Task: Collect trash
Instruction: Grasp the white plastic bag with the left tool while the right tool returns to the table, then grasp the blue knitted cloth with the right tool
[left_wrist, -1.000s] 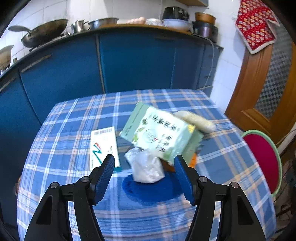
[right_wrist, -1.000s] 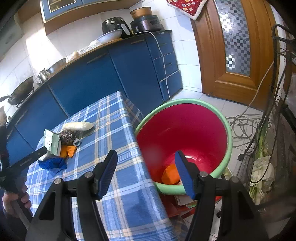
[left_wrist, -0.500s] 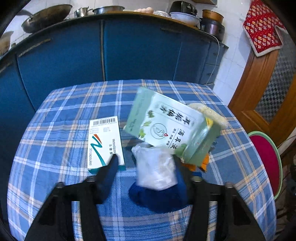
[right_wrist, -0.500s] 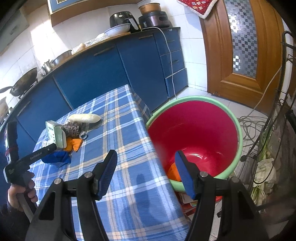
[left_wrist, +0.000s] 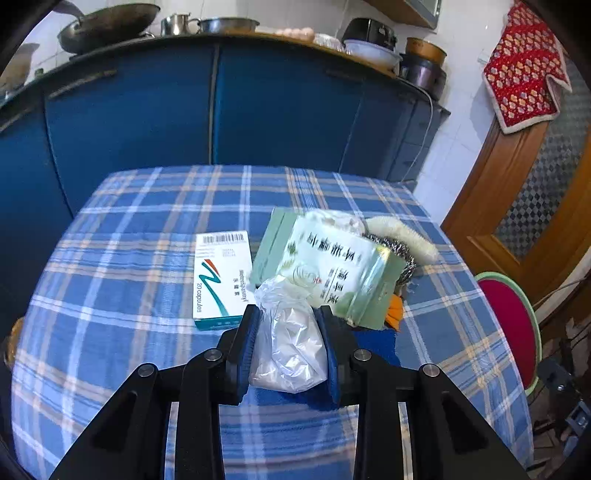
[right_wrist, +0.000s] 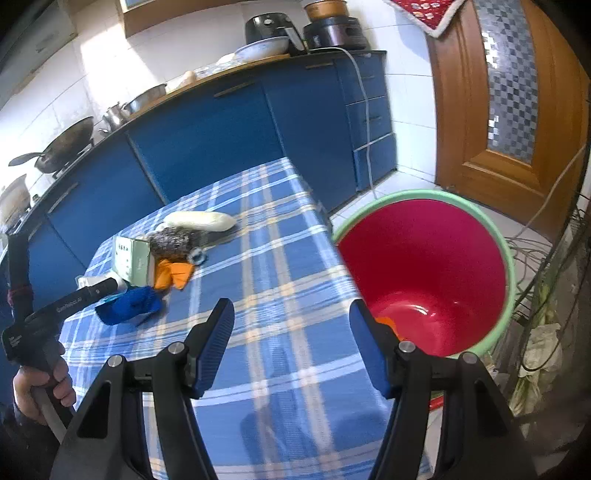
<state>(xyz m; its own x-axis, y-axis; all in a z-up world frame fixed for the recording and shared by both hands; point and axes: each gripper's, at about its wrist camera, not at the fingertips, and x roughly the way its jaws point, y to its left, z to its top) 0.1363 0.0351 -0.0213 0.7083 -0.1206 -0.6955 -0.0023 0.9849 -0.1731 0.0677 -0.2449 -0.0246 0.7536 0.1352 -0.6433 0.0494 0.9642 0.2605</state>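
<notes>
My left gripper (left_wrist: 289, 321) is shut on a crumpled clear plastic bag (left_wrist: 291, 339) above the checked tablecloth (left_wrist: 147, 229). Behind it lie a green box (left_wrist: 332, 262), a white capsule box (left_wrist: 221, 277), a steel scourer (left_wrist: 399, 254), a white roll (left_wrist: 402, 236), an orange scrap (left_wrist: 395, 310) and a blue cloth (left_wrist: 373, 343). My right gripper (right_wrist: 291, 332) is open and empty over the table's right edge, beside the red bin (right_wrist: 424, 266). The bin holds an orange scrap (right_wrist: 388, 325). The left gripper also shows in the right wrist view (right_wrist: 92, 291) by the blue cloth (right_wrist: 129, 304).
Blue kitchen cabinets (left_wrist: 258, 103) with pots stand behind the table. A wooden door (right_wrist: 517, 92) is at the right. Cables (right_wrist: 532, 258) and a wire rack lie on the floor beyond the bin (left_wrist: 509, 325).
My left gripper moved forward and closed on the plastic bag. The right gripper swung from over the bin toward the table, still open.
</notes>
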